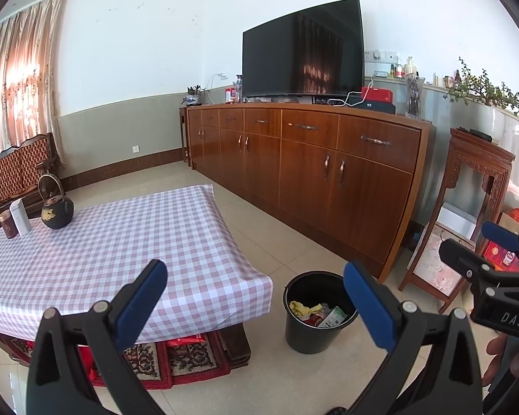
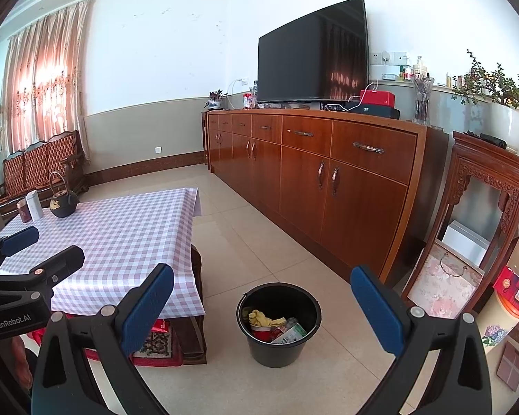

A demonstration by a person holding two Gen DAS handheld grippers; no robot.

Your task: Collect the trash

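A black bucket point(image 1: 314, 311) stands on the tiled floor beside the table; it also shows in the right wrist view point(image 2: 278, 325). Inside it lie a yellow crumpled piece point(image 2: 261, 318), a red cup point(image 2: 261, 332) and a green-white carton point(image 2: 290, 333). My left gripper point(image 1: 256, 297) is open and empty, held above the table's near corner and the bucket. My right gripper point(image 2: 262, 304) is open and empty, above the bucket. Each gripper shows at the edge of the other's view: the right one point(image 1: 480, 242) and the left one point(image 2: 41, 245).
The low table with a checked cloth point(image 1: 121, 242) carries a black teapot point(image 1: 57, 209), a white box point(image 1: 20, 216) and a brown tin point(image 1: 7, 224). A long wooden sideboard point(image 1: 304, 166) with a TV point(image 1: 302, 48) lines the wall. A carved side table point(image 1: 466, 207) stands at right.
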